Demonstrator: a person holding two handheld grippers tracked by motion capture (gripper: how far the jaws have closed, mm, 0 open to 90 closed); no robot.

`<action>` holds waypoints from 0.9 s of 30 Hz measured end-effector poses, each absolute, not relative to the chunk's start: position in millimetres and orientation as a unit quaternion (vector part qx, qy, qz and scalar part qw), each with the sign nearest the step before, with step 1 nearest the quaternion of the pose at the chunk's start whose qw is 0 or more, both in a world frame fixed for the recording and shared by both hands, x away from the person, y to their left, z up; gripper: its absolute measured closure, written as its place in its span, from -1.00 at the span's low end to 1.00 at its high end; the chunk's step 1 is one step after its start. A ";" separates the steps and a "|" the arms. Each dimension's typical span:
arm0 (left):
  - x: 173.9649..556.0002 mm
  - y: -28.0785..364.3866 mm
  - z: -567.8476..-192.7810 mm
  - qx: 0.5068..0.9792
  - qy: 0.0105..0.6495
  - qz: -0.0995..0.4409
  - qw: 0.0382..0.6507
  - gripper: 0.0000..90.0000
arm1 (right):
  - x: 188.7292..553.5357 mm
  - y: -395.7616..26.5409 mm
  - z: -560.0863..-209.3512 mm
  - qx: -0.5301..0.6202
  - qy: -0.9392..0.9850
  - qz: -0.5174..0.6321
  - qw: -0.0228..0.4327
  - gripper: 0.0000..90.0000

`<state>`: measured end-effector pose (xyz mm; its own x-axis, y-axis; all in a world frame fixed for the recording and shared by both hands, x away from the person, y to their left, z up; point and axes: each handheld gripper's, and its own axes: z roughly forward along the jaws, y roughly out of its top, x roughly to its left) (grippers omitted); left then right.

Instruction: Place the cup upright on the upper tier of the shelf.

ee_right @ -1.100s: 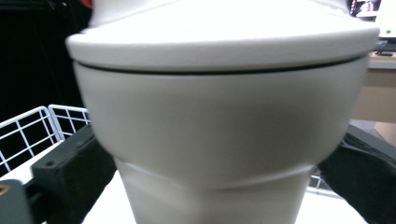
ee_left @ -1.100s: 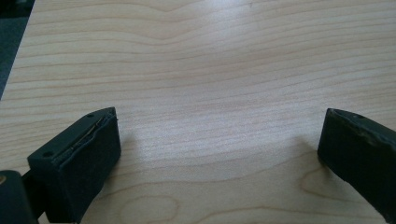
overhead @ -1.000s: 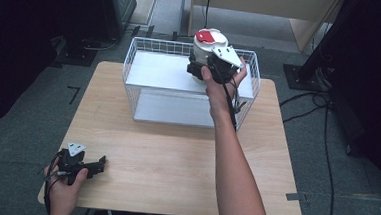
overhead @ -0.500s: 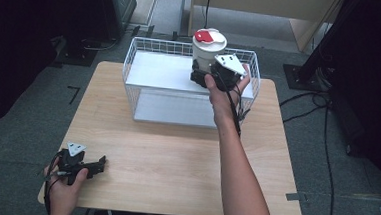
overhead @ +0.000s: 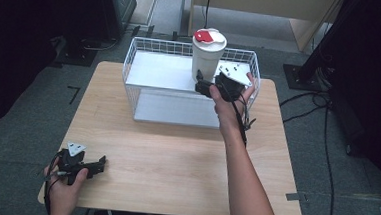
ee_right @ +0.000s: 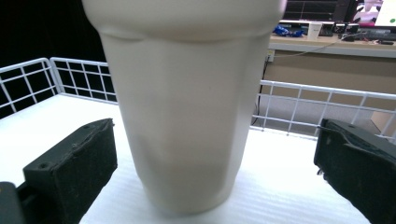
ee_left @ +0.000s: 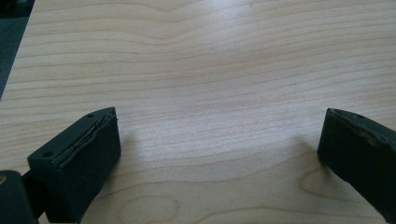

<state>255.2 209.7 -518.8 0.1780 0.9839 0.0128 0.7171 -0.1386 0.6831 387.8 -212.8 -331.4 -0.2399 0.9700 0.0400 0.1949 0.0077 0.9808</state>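
Now, in the high view, the white cup with its red-marked lid stands upright inside the wire basket, at the far right of the basket's white floor. A second ago it looked tipped and clasped by the right hand-held gripper; half a second ago it was already straighter. Here that gripper sits at the near side of the cup's base, and I judge the placing as good as done, with only the retreat left. The left hand-held gripper has not moved: it lies on the tabletop, well toward the person from the basket and off to its left. The basket's right wall stands just beside the cup, so a withdrawal is best made up and toward the person, where the tabletop offers broad open room.

In the left gripper view, the left gripper's jaws are spread wide over bare wood grain, with nothing between them. The tabletop's left edge shows in the upper corner, well away from the cup.

In the right gripper view, the jaws are released, each standing apart from the cup, which rests on the basket floor between them. Wire walls run close behind the cup, so there is little slack on its far side and plenty toward the camera.
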 end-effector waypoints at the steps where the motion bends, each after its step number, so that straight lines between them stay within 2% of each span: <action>1: 255.2 209.7 -518.8 0.715 0.594 0.240 0.278 -1.00 | 385.6 -214.0 -332.1 0.483 0.600 0.511 0.380 -1.00; 27: 255.2 209.5 -518.9 0.714 0.595 0.241 0.279 -1.00 | 324.2 -260.9 -361.9 0.470 0.609 0.501 0.396 -1.00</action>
